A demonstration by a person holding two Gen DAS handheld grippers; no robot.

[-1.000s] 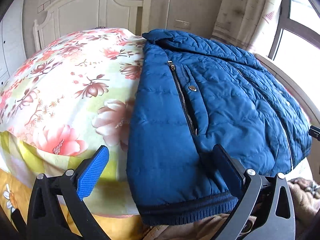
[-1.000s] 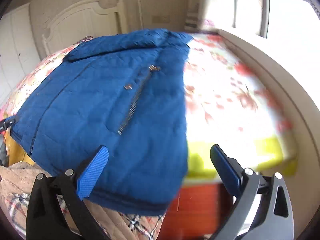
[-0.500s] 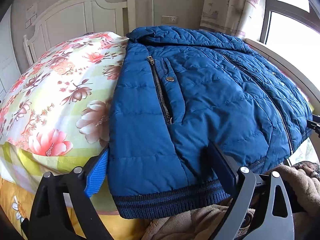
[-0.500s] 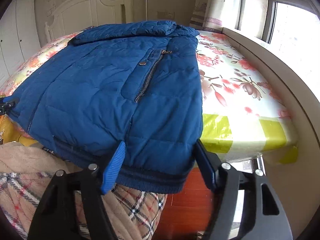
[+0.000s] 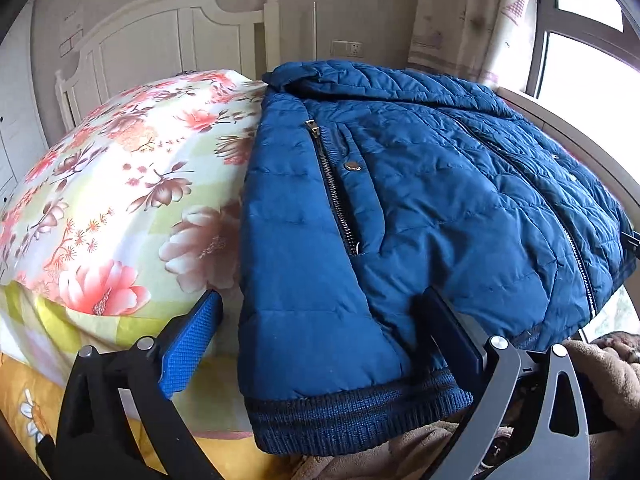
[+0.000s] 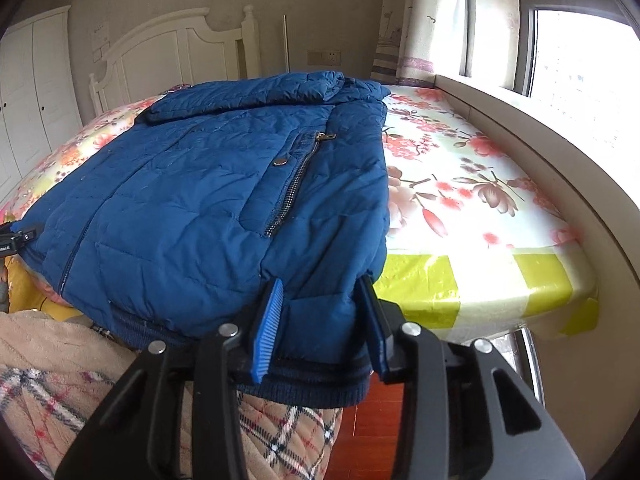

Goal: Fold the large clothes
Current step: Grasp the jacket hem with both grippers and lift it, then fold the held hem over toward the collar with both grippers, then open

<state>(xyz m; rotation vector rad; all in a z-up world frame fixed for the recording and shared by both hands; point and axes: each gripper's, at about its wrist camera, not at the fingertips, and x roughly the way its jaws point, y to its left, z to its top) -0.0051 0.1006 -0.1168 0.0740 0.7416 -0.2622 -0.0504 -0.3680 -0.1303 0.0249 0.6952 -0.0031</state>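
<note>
jacket (image 5: 420,216): quilted blue, ribbed hem over the bed's (image 6: 480,216) foot edge;
left claw (image 5: 320,344): spread, astride hem corner;
right claw (image 6: 320,320): has just been closing, pinching hem corner

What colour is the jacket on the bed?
The jacket is dark blue and quilted; the right wrist view shows it best.

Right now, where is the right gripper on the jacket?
The right gripper pinches the blue quilted jacket at its bottom right hem corner, beside the floral bedsheet.
</note>
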